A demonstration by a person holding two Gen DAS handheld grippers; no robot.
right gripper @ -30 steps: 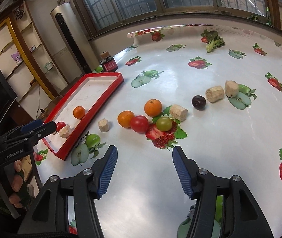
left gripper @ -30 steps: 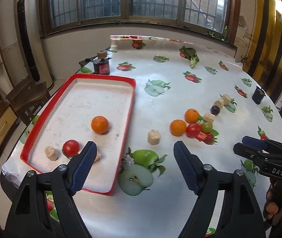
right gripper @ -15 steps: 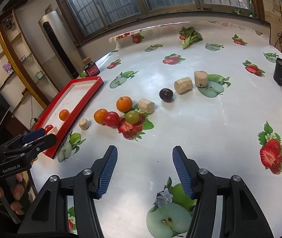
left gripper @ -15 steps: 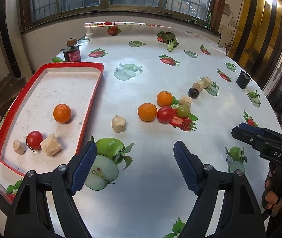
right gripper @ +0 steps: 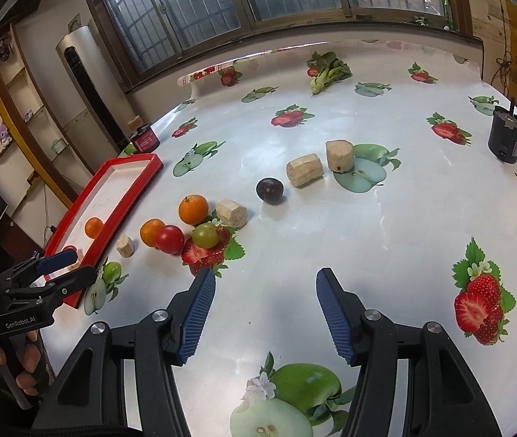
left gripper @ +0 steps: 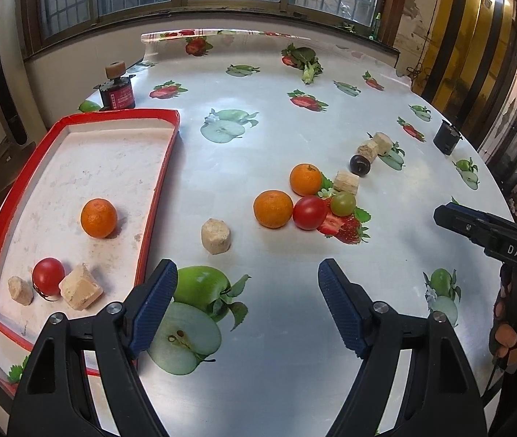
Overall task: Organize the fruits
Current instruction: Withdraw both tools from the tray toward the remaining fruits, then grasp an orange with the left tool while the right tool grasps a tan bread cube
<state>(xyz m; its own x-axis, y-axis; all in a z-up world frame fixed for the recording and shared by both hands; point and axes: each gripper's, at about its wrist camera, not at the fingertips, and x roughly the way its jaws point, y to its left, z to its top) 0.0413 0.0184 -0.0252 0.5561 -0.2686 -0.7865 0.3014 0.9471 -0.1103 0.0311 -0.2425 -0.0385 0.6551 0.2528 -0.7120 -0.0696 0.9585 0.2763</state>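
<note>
Grippers: the left gripper [left gripper: 247, 304] and the right gripper [right gripper: 265, 309] are both held with jaws spread wide, nothing between them, above the fruit-print tablecloth [left gripper: 280, 116].
Landmark: a red tray [left gripper: 160, 167] is seen at the table's left side.
In the tray: an orange [left gripper: 98, 217], a red tomato [left gripper: 48, 276] and two pale chunks [left gripper: 81, 286] are seen near its front end.
Beside the tray: a pale cylinder [left gripper: 216, 236] is seen just right of its rim.
Farther right of the tray: two oranges [right gripper: 193, 209], a tomato [right gripper: 169, 239] and a green grape [right gripper: 205, 235] are clustered, the nearer orange touching the tomato; a cork-like piece [right gripper: 232, 213] is set just behind them.
Well apart from the tray: a dark plum [right gripper: 269, 191] and two more cylinders [right gripper: 305, 169] are lined up beyond the cluster.
Behind the tray: a dark jar [left gripper: 117, 89] is placed.
</note>
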